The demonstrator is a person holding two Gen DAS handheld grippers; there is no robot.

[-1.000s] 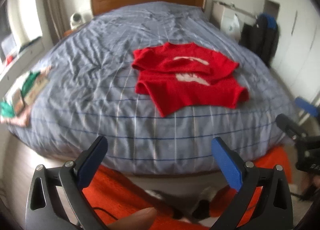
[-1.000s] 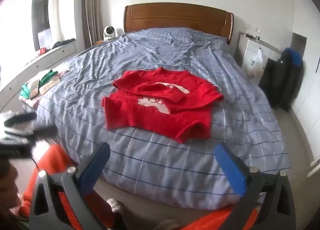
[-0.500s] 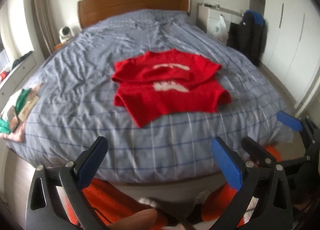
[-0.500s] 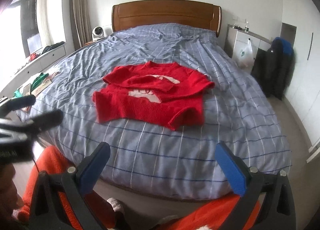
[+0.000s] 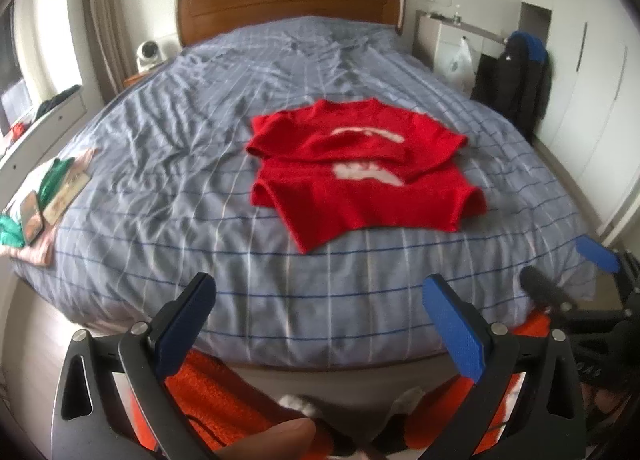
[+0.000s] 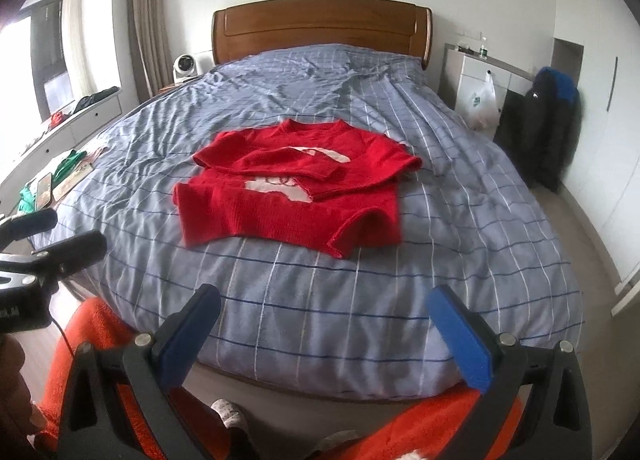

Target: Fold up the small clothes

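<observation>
A small red sweater [image 5: 360,176] [image 6: 296,192] with a white print lies flat on the grey checked bedspread [image 5: 200,164] [image 6: 460,220], both sleeves folded across its chest. My left gripper [image 5: 320,320] is open and empty, held back over the foot of the bed, well short of the sweater. In the same way my right gripper [image 6: 324,324] is open and empty, near the bed's foot edge. Each gripper shows at the edge of the other's view.
A pile of folded clothes with a phone [image 5: 36,200] [image 6: 44,188] lies at the bed's left edge. Behind the bed stands a wooden headboard [image 6: 320,28]. A white cabinet and a dark jacket [image 6: 552,120] are on the right. Orange-clad legs [image 6: 92,340] fill the bottom.
Both views have swung slightly, so the sweater sits more central. Both grippers stayed open and the sweater has not moved.
</observation>
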